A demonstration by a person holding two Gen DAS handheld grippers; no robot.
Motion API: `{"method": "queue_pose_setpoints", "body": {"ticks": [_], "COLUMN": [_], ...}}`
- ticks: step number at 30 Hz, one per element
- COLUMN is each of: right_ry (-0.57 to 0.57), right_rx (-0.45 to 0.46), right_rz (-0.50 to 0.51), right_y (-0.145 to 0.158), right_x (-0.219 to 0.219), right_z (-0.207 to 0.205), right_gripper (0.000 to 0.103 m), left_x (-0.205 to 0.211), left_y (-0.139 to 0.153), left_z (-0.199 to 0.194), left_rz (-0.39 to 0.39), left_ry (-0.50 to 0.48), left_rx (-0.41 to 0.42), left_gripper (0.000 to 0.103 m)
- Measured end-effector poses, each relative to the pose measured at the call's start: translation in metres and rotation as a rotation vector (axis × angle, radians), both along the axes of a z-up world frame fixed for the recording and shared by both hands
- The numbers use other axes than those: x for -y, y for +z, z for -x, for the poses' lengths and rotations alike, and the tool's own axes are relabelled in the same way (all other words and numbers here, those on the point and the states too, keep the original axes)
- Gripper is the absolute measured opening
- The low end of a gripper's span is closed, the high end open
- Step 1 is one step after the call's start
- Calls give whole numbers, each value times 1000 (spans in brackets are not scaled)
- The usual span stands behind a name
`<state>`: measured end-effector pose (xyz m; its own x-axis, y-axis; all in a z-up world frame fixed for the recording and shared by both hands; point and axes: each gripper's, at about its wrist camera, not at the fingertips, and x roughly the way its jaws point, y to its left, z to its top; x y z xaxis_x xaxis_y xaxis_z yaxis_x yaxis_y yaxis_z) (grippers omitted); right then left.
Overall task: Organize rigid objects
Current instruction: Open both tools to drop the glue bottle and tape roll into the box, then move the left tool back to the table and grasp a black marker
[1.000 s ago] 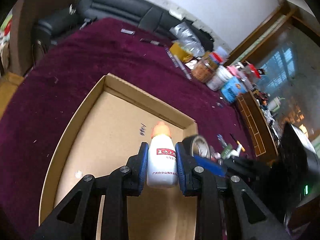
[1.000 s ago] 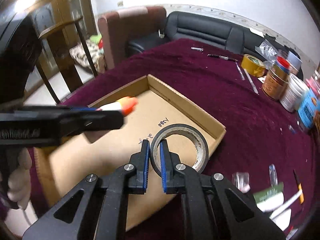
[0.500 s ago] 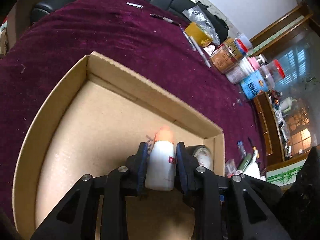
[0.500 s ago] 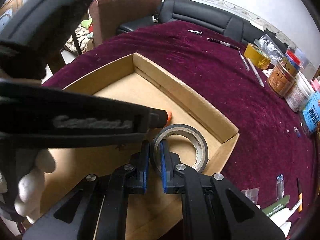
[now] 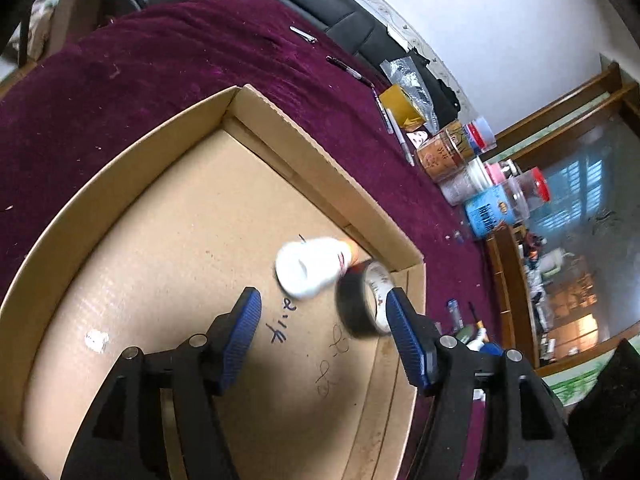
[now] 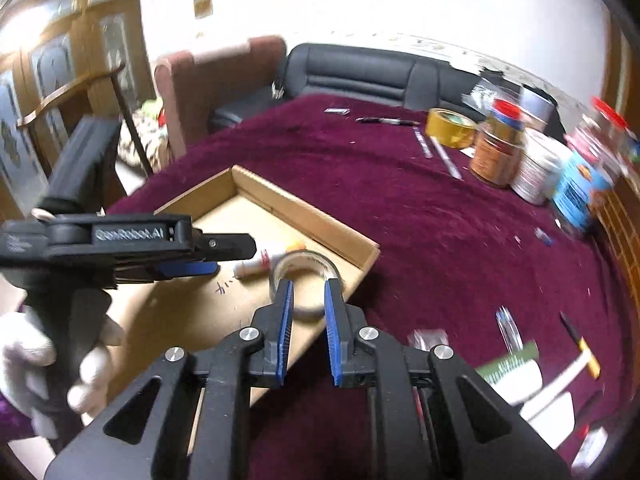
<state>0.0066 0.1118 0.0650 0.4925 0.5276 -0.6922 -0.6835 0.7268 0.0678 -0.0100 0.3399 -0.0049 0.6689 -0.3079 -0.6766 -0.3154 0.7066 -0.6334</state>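
A shallow cardboard tray [image 5: 304,148] [image 6: 304,216] lies on the maroon tablecloth. A white bottle with an orange cap [image 5: 308,270] [image 6: 268,258] lies on its side on the tray floor near the far right corner. A dark tape roll [image 5: 366,300] [image 6: 308,276] sits beside it in that corner, touching or nearly touching the bottle. My left gripper [image 5: 324,312] is open and empty just behind the bottle; it also shows in the right wrist view [image 6: 188,266]. My right gripper [image 6: 308,298] is open, its fingers on either side of the roll's near rim.
Jars and tins [image 6: 500,152] [image 5: 452,152], a yellow tape roll [image 6: 450,126] and pens [image 6: 388,121] stand at the table's far side. Pens, cards and small items [image 6: 516,356] lie right of the tray. A sofa [image 6: 360,76] and a chair [image 6: 80,100] border the table.
My left gripper has opened and released the white bottle, which now lies on the tray floor. My right gripper has opened and let go of the tape roll and pulled back a little.
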Motion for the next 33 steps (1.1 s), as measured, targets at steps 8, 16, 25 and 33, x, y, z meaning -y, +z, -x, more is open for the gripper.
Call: {"method": "queue_pose_setpoints", "body": {"ticks": [8,16,25,33], "right_ry": [-99,-292,-493,-576], "right_rx": [8,107,68,161], "right_rz": [-71,-75,-207,-137], "right_y": [10,29,9,-20], "right_x": [77,171,243,247], "right_z": [19,30,-2,-20], "right_gripper": [13,24,64,63], "left_x": [35,52,175,238], "left_y": [5,30,95,53], "left_z": [17,34,49,14], "left_rz": [-112,-29,-298,-318], "left_ry": [-22,-52,-262,-315], "left_rx": [-15,31,150,-29], "left_gripper": [63,63,81,81]}}
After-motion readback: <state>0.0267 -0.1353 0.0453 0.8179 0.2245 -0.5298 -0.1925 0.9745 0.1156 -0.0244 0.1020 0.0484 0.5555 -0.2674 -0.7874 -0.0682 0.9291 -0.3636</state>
